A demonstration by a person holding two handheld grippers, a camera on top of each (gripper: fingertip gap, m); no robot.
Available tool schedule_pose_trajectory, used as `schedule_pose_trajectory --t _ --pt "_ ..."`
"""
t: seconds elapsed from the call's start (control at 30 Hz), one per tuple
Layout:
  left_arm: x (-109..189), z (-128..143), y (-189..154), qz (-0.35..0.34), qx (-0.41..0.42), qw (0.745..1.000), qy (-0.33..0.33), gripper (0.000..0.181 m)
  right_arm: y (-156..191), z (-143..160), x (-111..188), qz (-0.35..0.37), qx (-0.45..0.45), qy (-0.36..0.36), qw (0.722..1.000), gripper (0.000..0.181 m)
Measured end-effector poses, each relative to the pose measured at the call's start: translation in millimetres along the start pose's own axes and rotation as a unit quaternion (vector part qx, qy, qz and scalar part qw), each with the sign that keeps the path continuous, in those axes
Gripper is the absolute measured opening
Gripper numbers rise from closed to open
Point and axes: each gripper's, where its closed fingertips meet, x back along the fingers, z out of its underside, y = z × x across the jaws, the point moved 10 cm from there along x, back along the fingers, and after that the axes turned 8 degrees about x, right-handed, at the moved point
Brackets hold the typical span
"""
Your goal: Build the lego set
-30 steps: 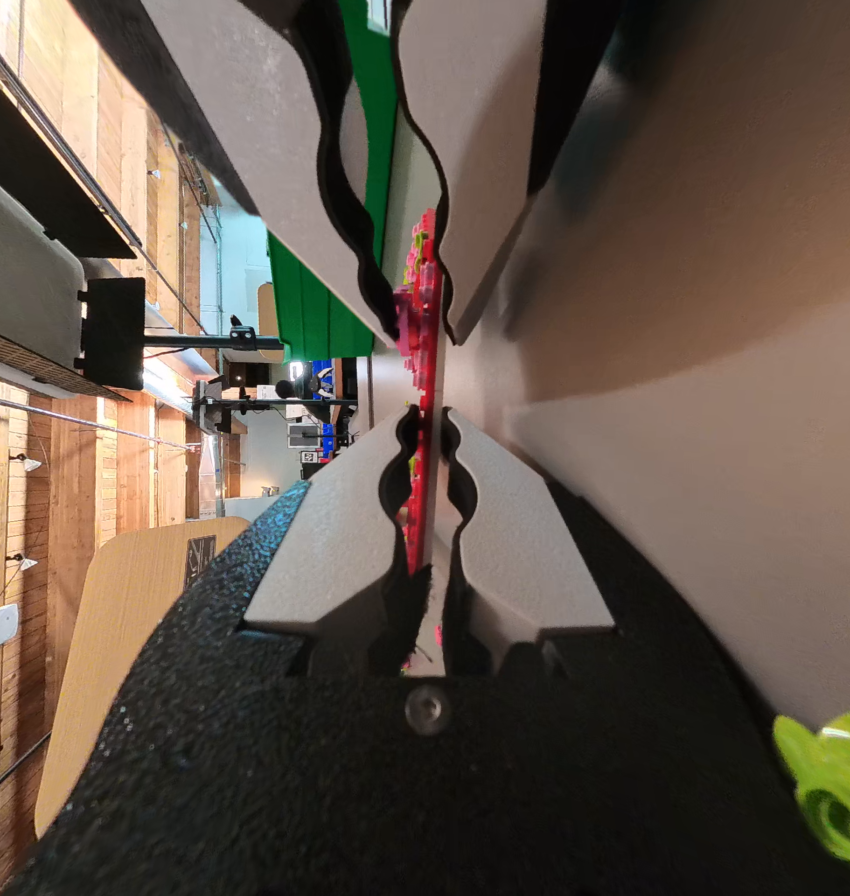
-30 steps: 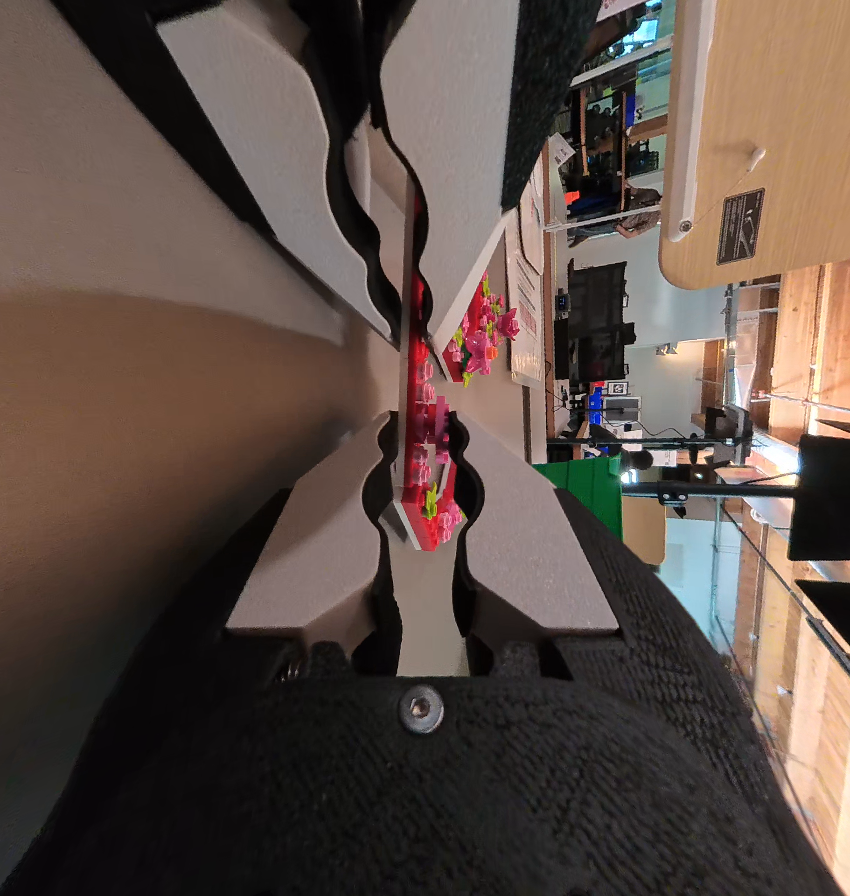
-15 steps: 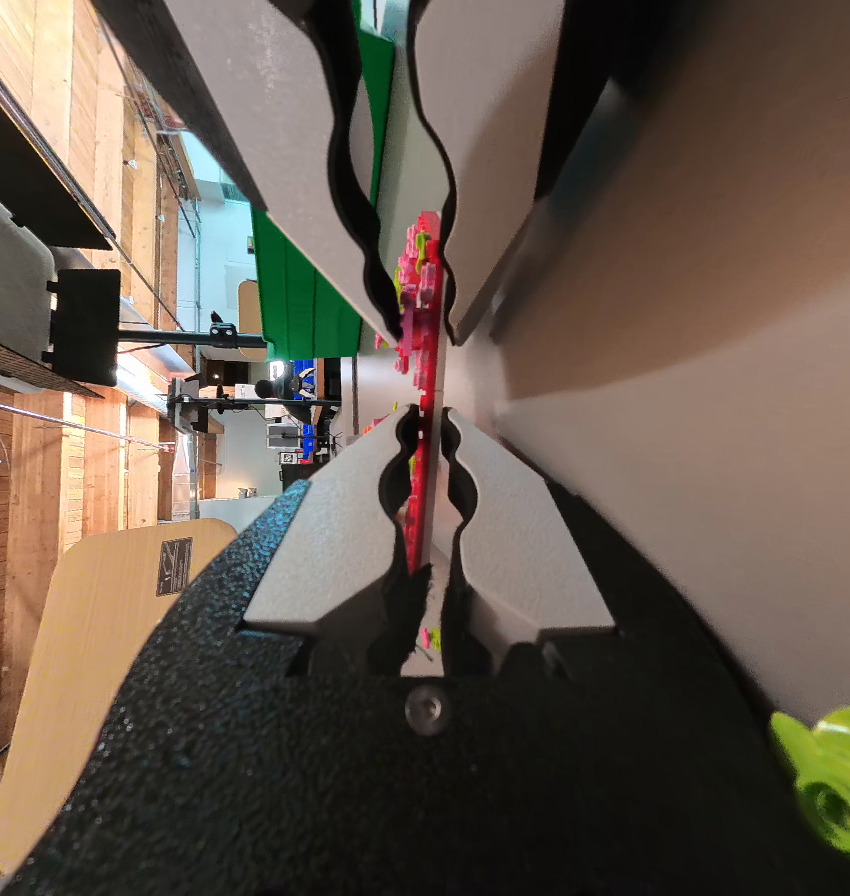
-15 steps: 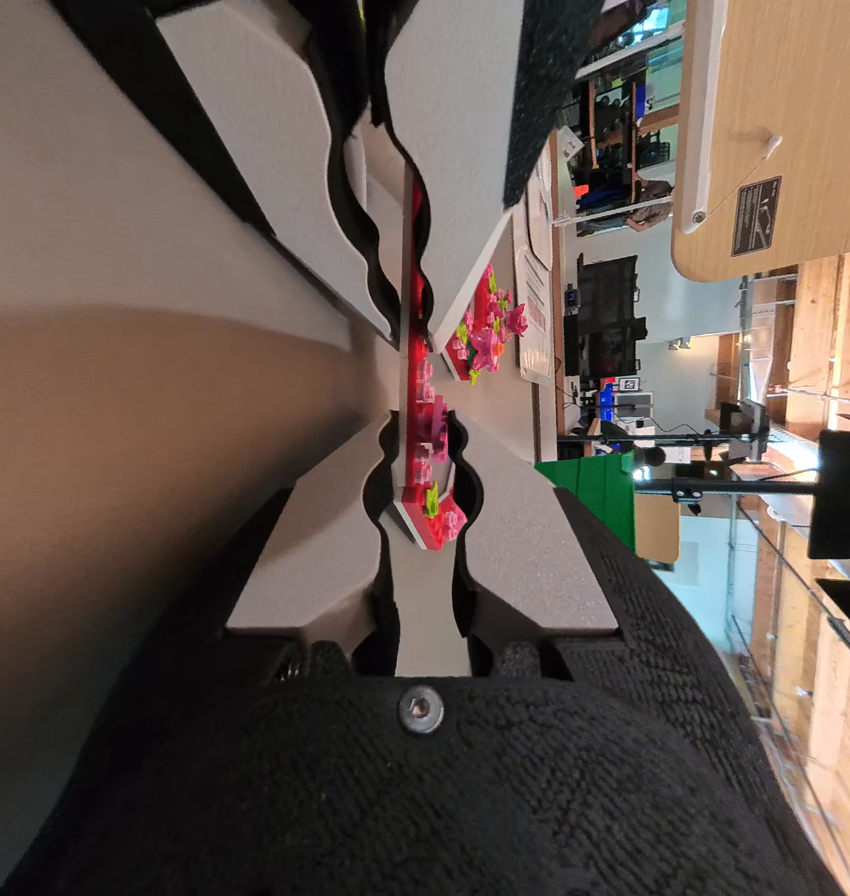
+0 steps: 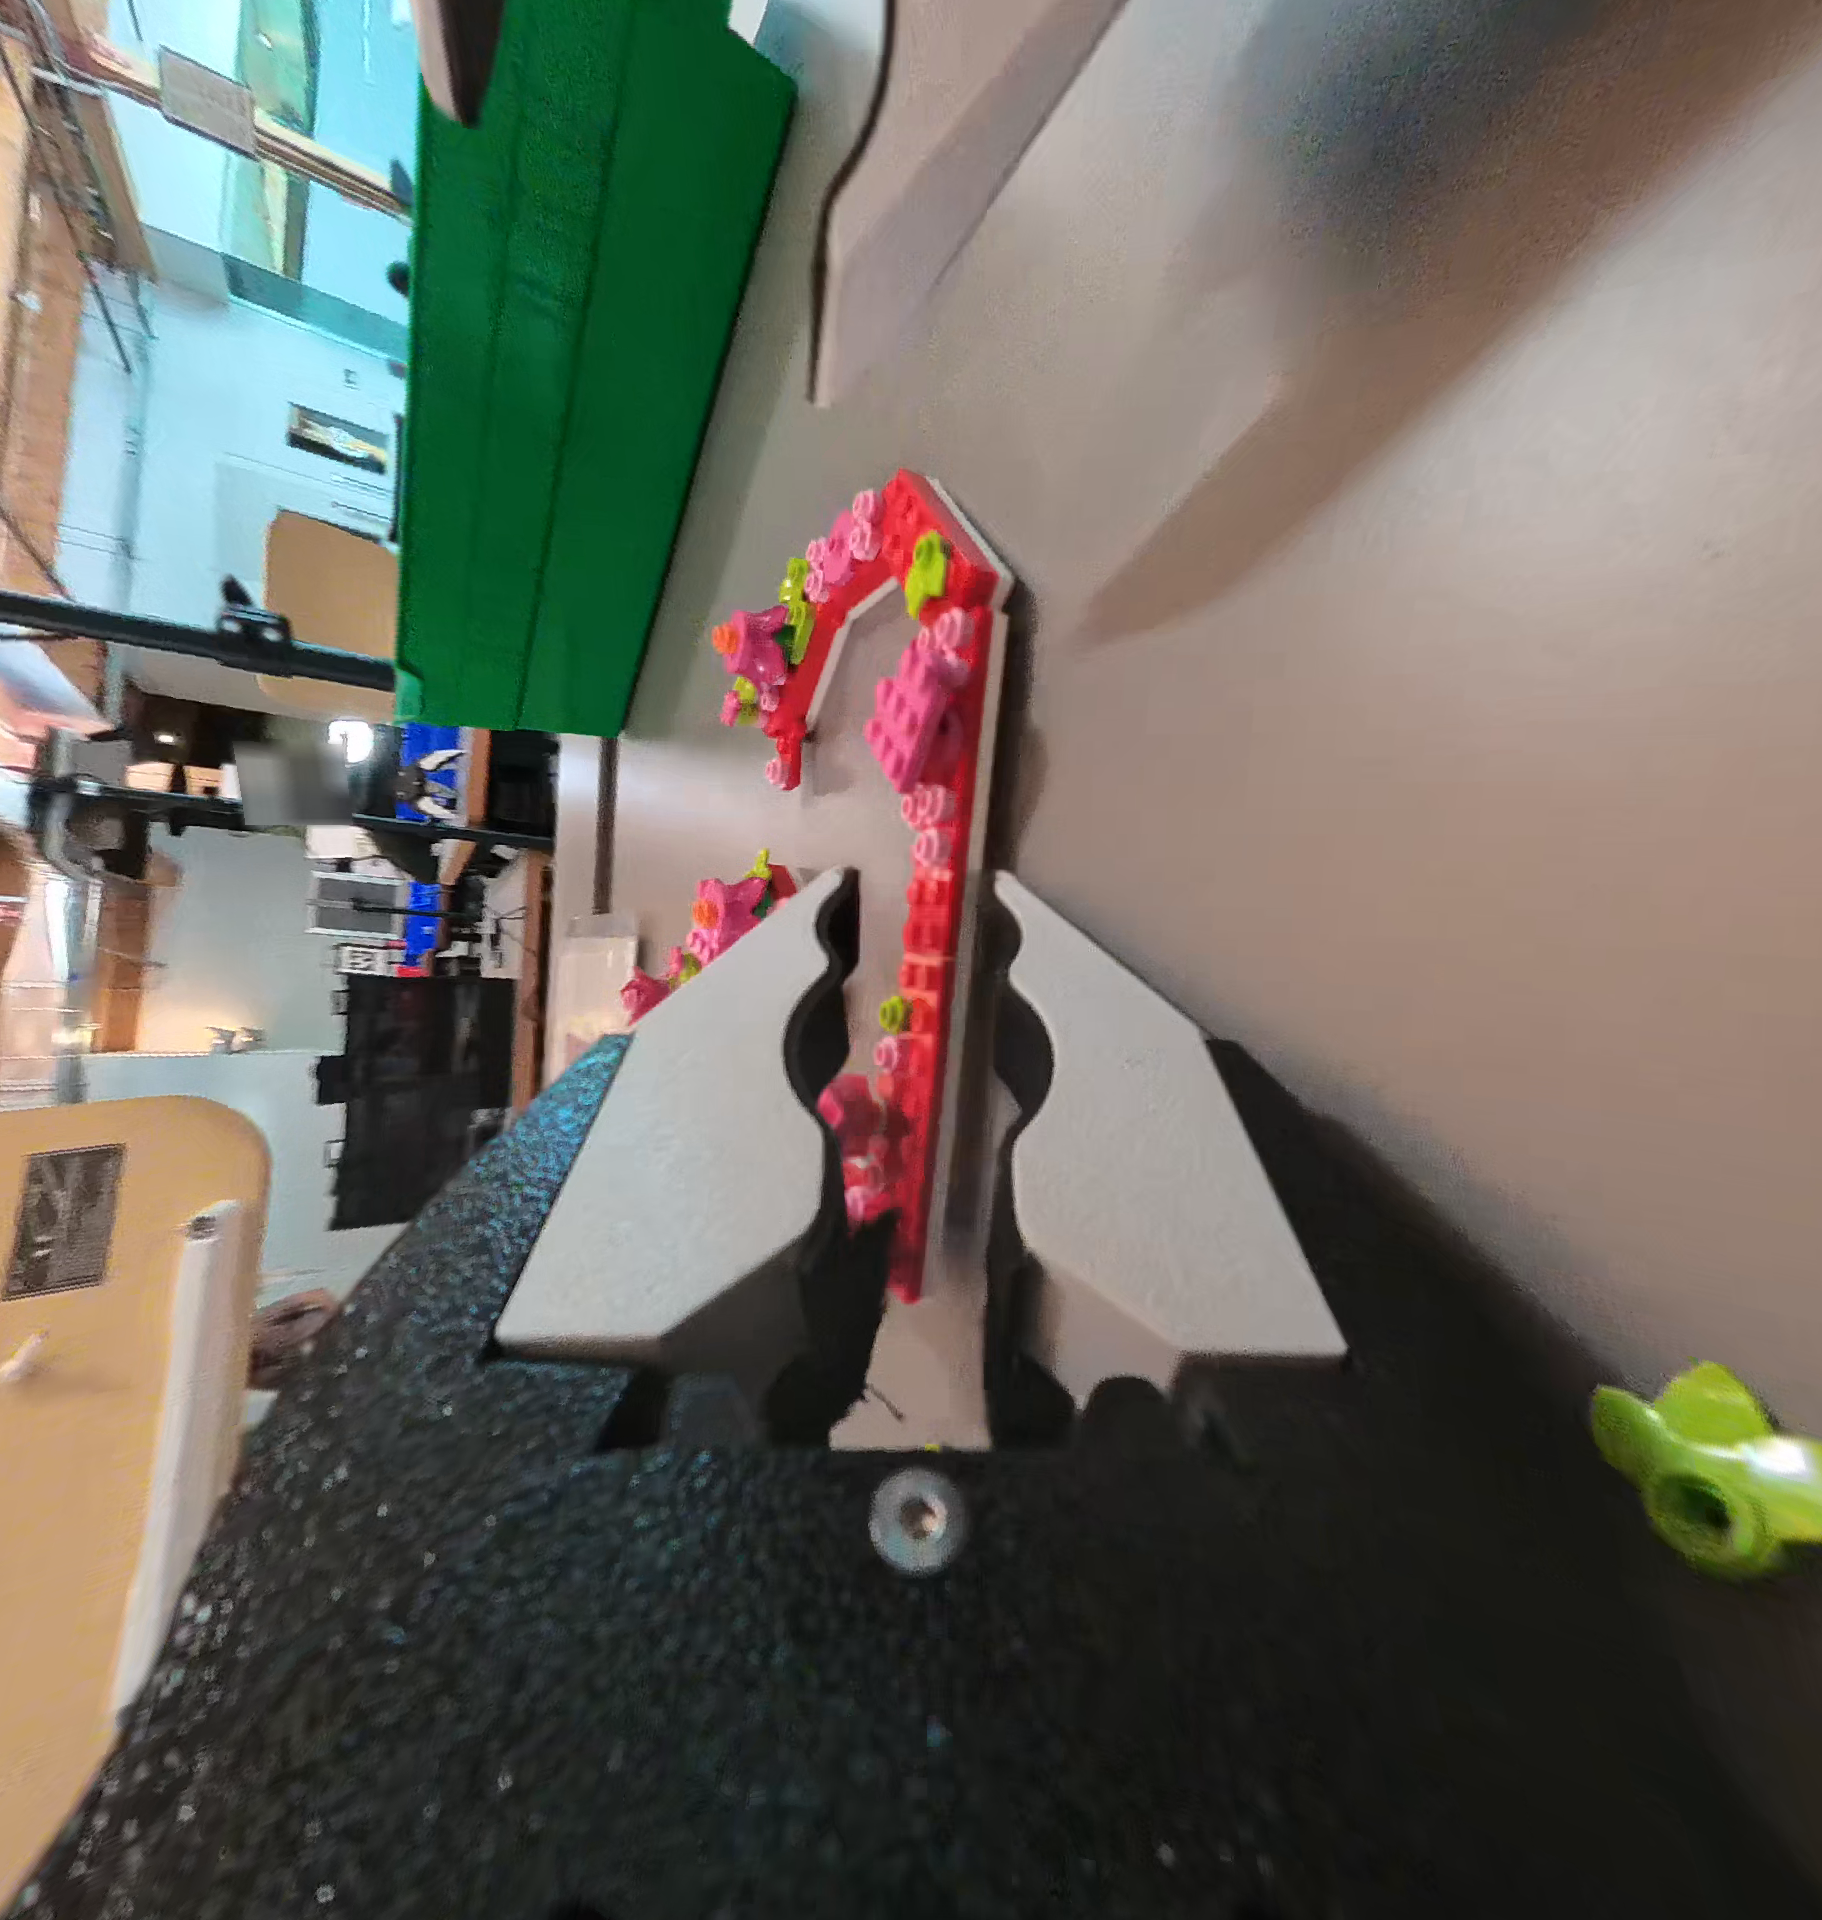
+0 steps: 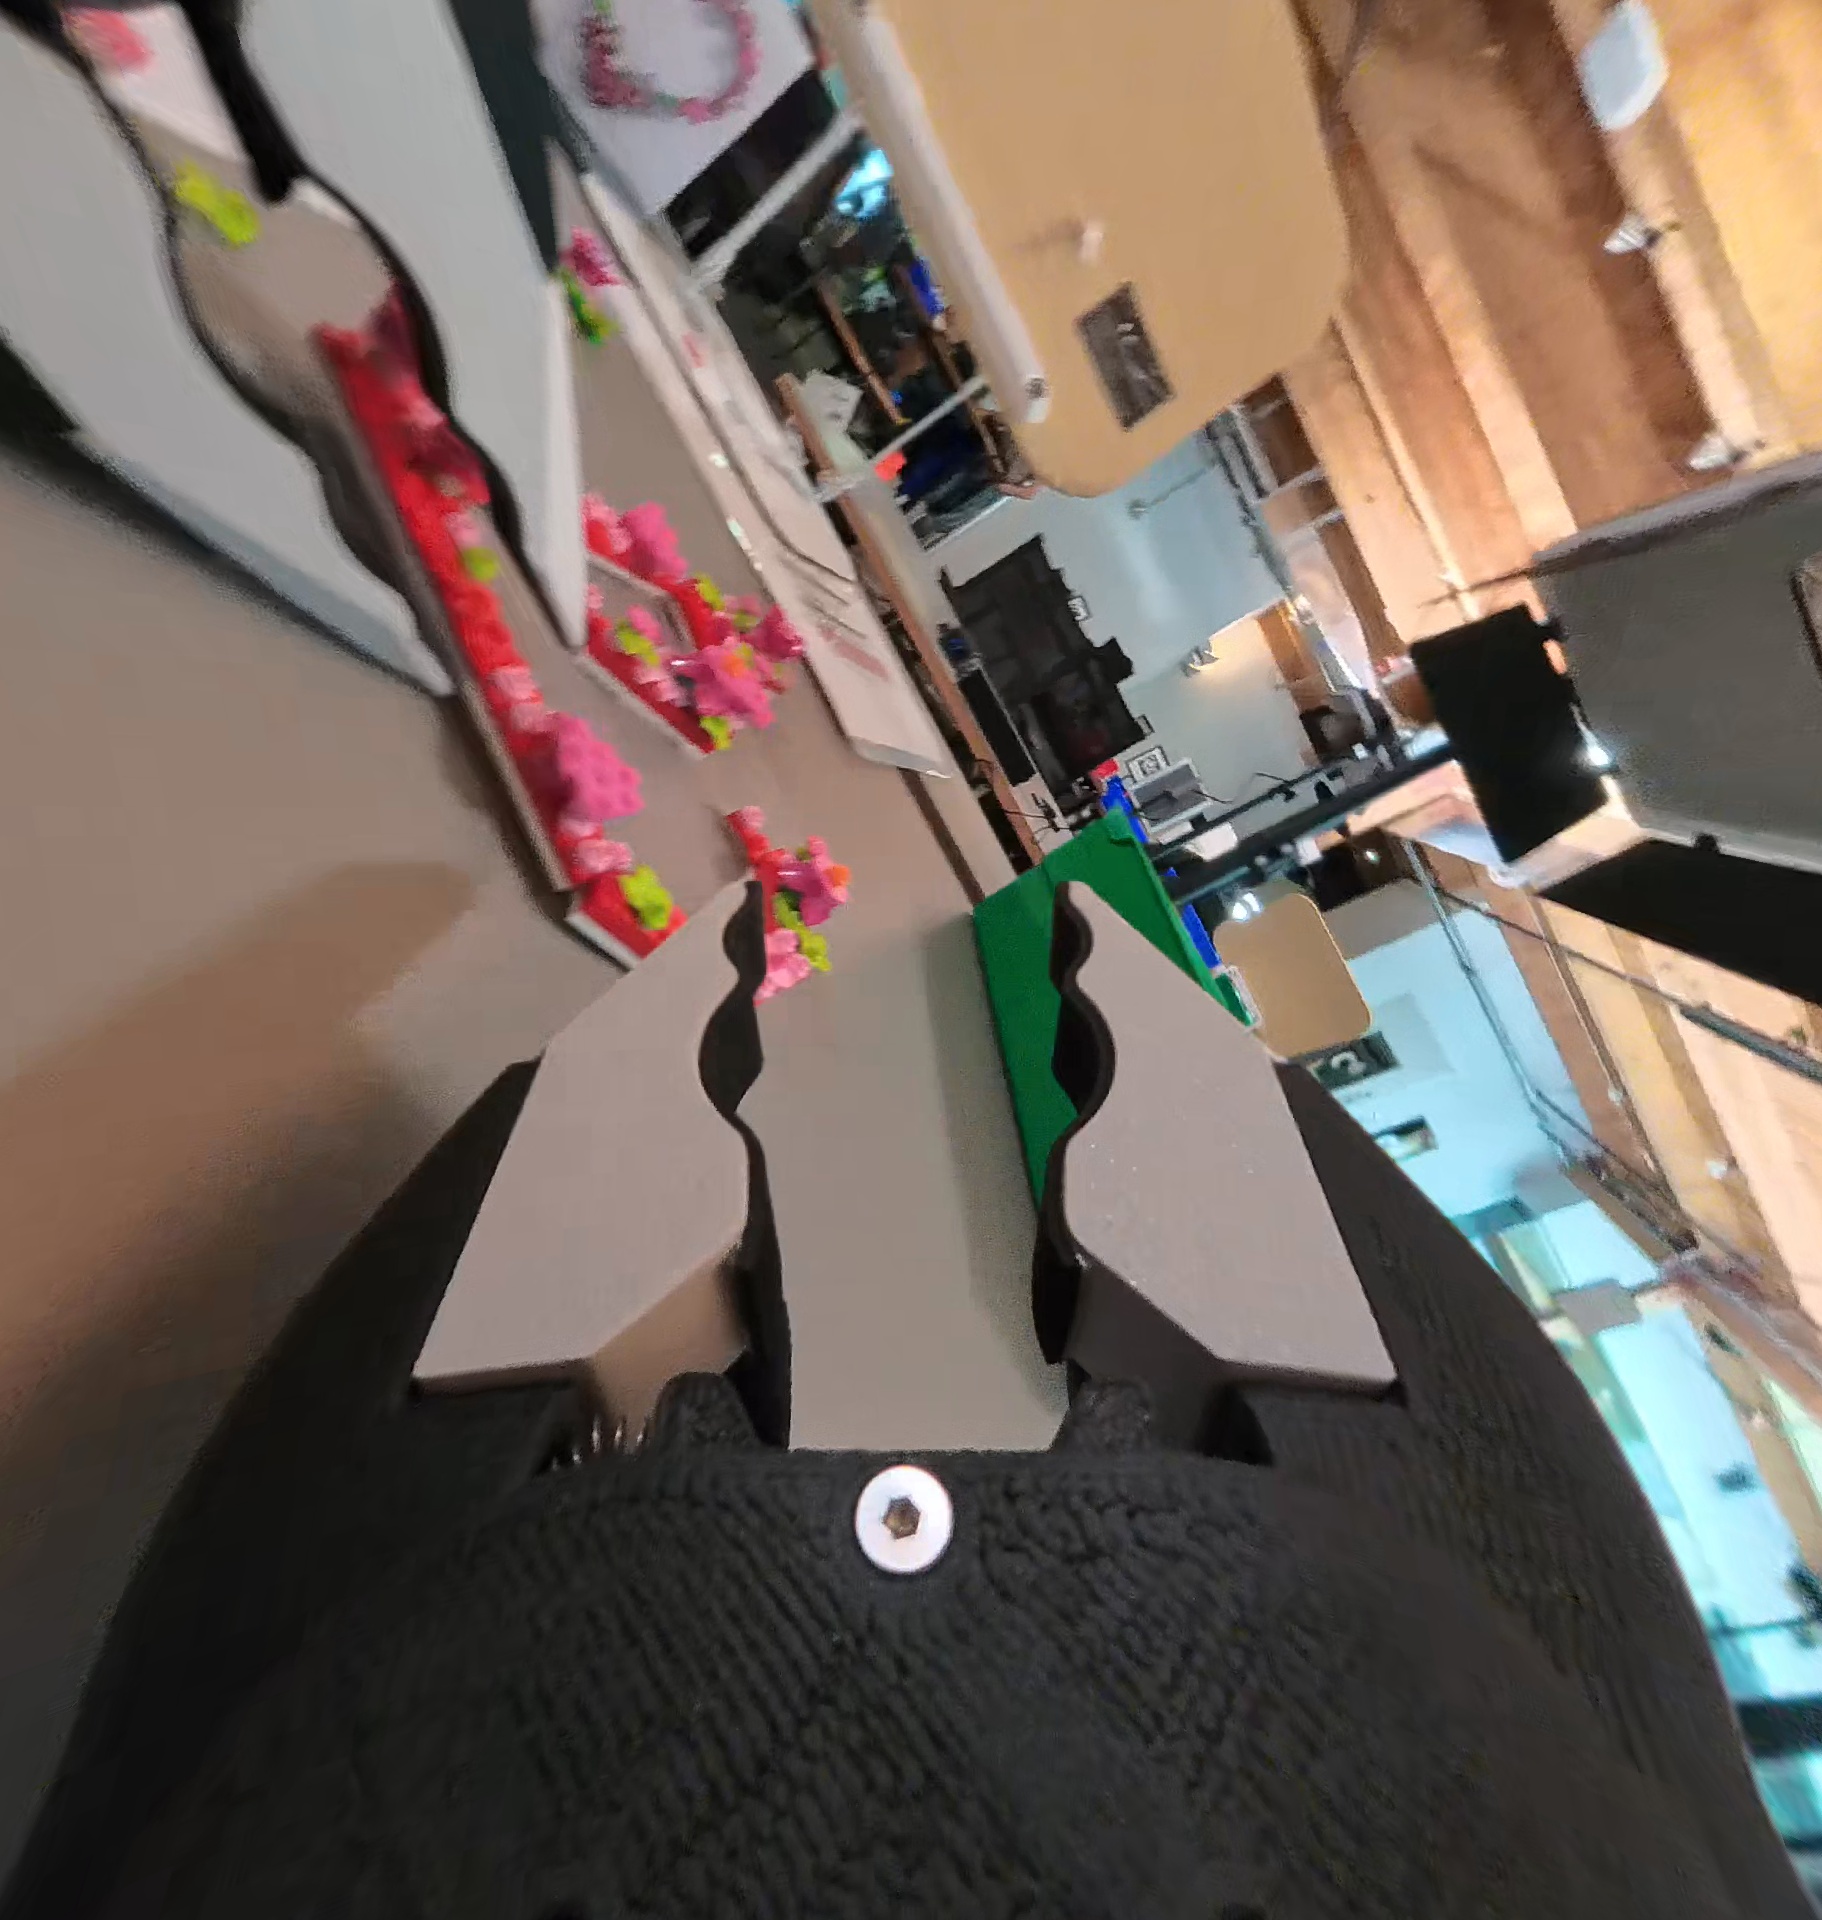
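Note:
A red lego frame (image 5: 938,894) with pink flowers and lime leaves rests on its white backing against the grey table (image 5: 1458,831). My left gripper (image 5: 922,883) straddles its long side, with the jaws a little apart and the flowers close to one pad. It also shows in the right wrist view (image 6: 294,312), still around the frame (image 6: 533,727). My right gripper (image 6: 907,899) is open, empty and pulled back from the frame's end. A loose lime flower piece (image 5: 1717,1475) lies on the table beside my left gripper.
A second red flowered section (image 6: 678,665) and a small flower cluster (image 6: 798,883) lie beyond the frame. A green box (image 5: 574,364) stands at the table's far side. A paper sheet (image 6: 865,675) lies near the edge. Another lime piece (image 6: 216,208) lies behind the left gripper.
Both grippers were shut on the frame, one at each end. The right gripper has let go, opened wide and backed away. The left jaws have parted a little and the frame now lies on the table.

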Motion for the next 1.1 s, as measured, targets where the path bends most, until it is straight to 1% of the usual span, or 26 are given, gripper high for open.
schedule_pose_trajectory --t 0.03,0.13,0.23,0.27,0.33,0.4,0.43,0.5,0.53,0.57,0.63,0.7,0.8,0.87,0.97,1.03,1.1 --pt "1 -2 1 0.007 0.008 1.000 -0.003 0.023 -3 2 0 0.011 -0.014 0.003 1.000 0.053" --pt "5 -5 1 0.023 0.019 0.999 -0.021 0.025 -11 11 0 0.034 -0.044 0.020 0.998 0.052" --pt "11 -7 3 0.032 0.028 0.998 -0.039 0.028 -15 15 3 0.068 -0.056 0.026 0.996 0.049" --pt "14 -8 7 0.036 0.046 0.997 -0.052 0.029 -18 15 5 0.087 -0.054 0.031 0.994 0.048" --pt "24 -10 22 0.044 0.108 0.989 -0.090 0.029 -21 15 8 0.119 -0.049 0.038 0.991 0.047" --pt "40 -9 48 0.041 0.181 0.973 -0.137 0.033 -24 17 11 0.145 -0.042 0.052 0.987 0.046" --pt "52 -8 62 0.036 0.218 0.961 -0.165 0.036 -25 18 12 0.152 -0.041 0.060 0.986 0.045" --pt "82 1 90 0.023 0.298 0.926 -0.232 0.038 -25 21 14 0.159 -0.046 0.075 0.983 0.045" --pt "99 9 102 0.012 0.331 0.907 -0.260 0.038 -26 23 14 0.163 -0.049 0.082 0.982 0.045" --pt "116 18 112 -0.005 0.356 0.894 -0.274 0.038 -26 25 15 0.166 -0.052 0.089 0.981 0.045" --pt "149 40 123 -0.039 0.381 0.883 -0.269 0.039 -28 27 15 0.174 -0.053 0.100 0.978 0.044" --pt "178 61 120 -0.055 0.394 0.882 -0.253 0.039 -29 29 16 0.180 -0.047 0.107 0.977 0.044" --pt "213 90 96 -0.079 0.396 0.887 -0.223 0.041 -29 31 15 0.184 -0.030 0.116 0.975 0.044" --pt "235 109 76 -0.126 0.377 0.893 -0.213 0.041 -29 32 14 0.186 -0.015 0.128 0.974 0.044" --pt "265 139 50 -0.220 0.326 0.896 -0.207 0.034 -28 33 12 0.185 0.006 0.145 0.972 0.044" --pt "281 160 42 -0.268 0.308 0.893 -0.189 0.033 -27 33 12 0.185 0.010 0.156 0.970 0.044" --pt "295 180 46 -0.290 0.320 0.889 -0.152 0.034 -26 34 13 0.186 0.008 0.170 0.968 0.044"
